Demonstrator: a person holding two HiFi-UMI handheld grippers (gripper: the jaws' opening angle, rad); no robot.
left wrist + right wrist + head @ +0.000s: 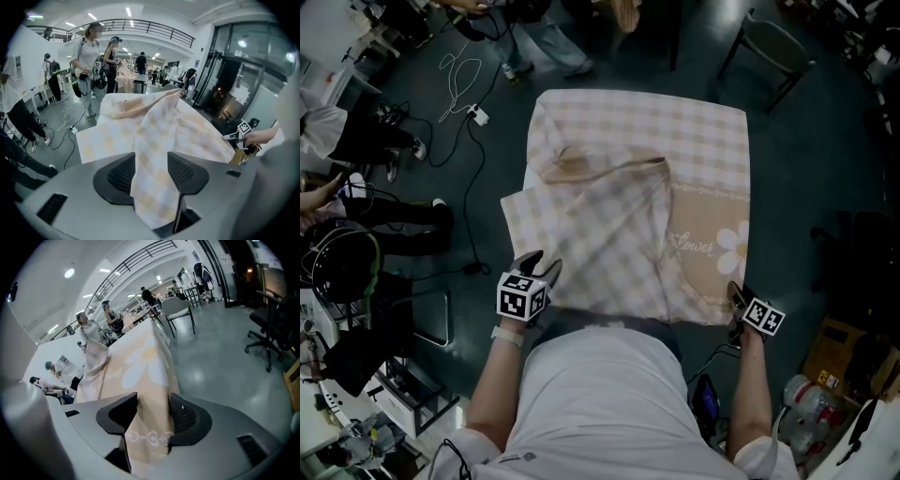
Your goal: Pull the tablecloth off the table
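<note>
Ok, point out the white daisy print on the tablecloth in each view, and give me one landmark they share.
Head view: the daisy print sits right of centre, by the right edge of the tablecloth.
Left gripper view: not visible.
Right gripper view: left of centre, just above the right tool.
Shared landmark: the tablecloth, seen in all three.
</note>
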